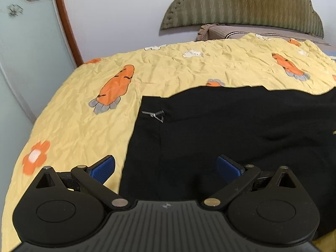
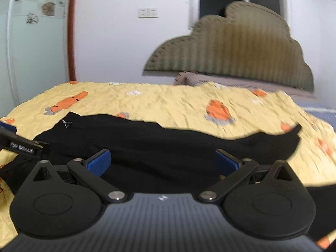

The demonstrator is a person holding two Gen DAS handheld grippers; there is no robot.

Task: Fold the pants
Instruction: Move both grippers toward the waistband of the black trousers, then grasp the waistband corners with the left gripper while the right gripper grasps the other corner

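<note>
Black pants (image 1: 220, 130) lie flat on a yellow bedsheet with carrot prints (image 1: 79, 126); a small metal zipper pull (image 1: 153, 115) shows near their left edge. My left gripper (image 1: 166, 169) hovers open over that left edge, one blue pad above the sheet, the other above the black cloth, with nothing held. In the right wrist view the same pants (image 2: 168, 142) stretch across the bed, a leg end pointing right. My right gripper (image 2: 162, 162) stands open just above the cloth with nothing between its pads. The left gripper's body (image 2: 19, 145) shows at the left edge there.
A padded olive headboard (image 1: 241, 6) and a brown pillow (image 1: 220, 31) sit at the bed's far end against a white wall. A frosted glass door with a wooden frame (image 1: 65, 21) stands to the left. The sheet spreads beyond the pants on the far side.
</note>
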